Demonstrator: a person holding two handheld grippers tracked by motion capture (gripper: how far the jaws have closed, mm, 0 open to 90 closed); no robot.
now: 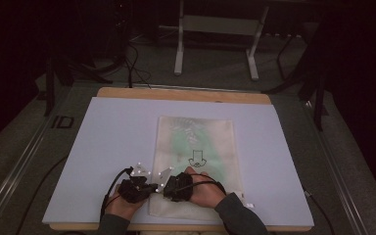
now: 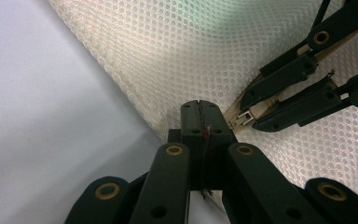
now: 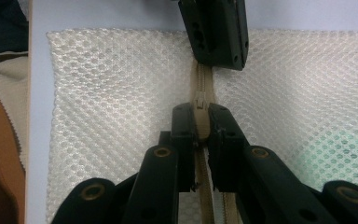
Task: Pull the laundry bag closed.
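Right now you have the mesh bag (image 1: 196,147) lying flat on the white board (image 1: 103,147), its near edge by your hands, with something green showing through the netting farther up. Your left gripper (image 2: 200,116) has its jaws pressed together on the bag's near left edge, just where the zipper tape (image 3: 204,84) ends. Your right gripper (image 3: 201,126) is clamped on the zipper pull (image 3: 200,103), with the tape running between its jaws.

The main risk, as I judge it, is the pull slipping out: it is small and smooth, and the pads hold only a thin tab, so a tug at an angle to the tape could pop it free. A second risk is the mesh bunching. If your left hold gives, the whole bag will slide along the board with the slider instead of opening. Also, the two grippers sit very near each other, so any inward drift could knock them together. Finally, loose netting beside the teeth could catch in the slider and jam it.
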